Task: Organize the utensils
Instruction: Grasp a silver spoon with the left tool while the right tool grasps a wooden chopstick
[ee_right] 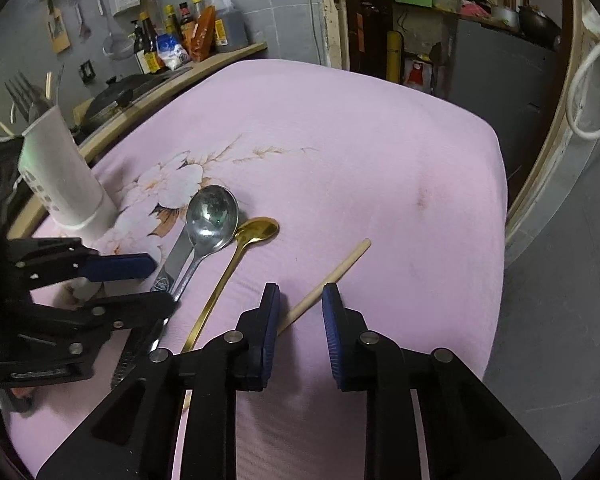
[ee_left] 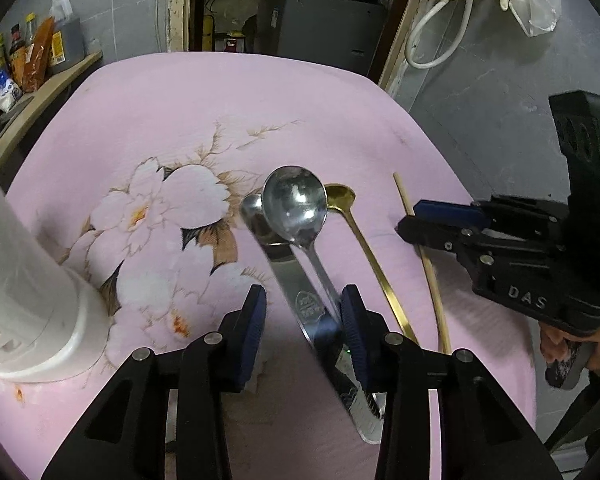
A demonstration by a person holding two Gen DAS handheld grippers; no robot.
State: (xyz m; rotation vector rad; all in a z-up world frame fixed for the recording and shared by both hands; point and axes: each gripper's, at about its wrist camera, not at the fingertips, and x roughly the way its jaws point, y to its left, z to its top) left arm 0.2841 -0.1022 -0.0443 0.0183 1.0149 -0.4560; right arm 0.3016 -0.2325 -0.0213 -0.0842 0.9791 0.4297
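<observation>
A large steel spoon (ee_left: 296, 208) lies on a flat steel knife (ee_left: 300, 300) on the pink flowered tablecloth (ee_left: 300, 112). A thin gold spoon (ee_left: 364, 248) and a wooden chopstick (ee_left: 424, 264) lie to their right. My left gripper (ee_left: 304, 324) is open, its fingers either side of the knife and spoon handles, just above them. My right gripper (ee_right: 300, 316) is open above the chopstick (ee_right: 332, 276), which runs between its fingers. A white utensil holder (ee_right: 64, 180) with forks in it stands at the left.
A counter (ee_right: 188, 76) with bottles and a pan runs behind the table at the left. A doorway with shelves (ee_right: 460, 20) is at the back. The table's right edge (ee_right: 496, 200) drops to grey floor.
</observation>
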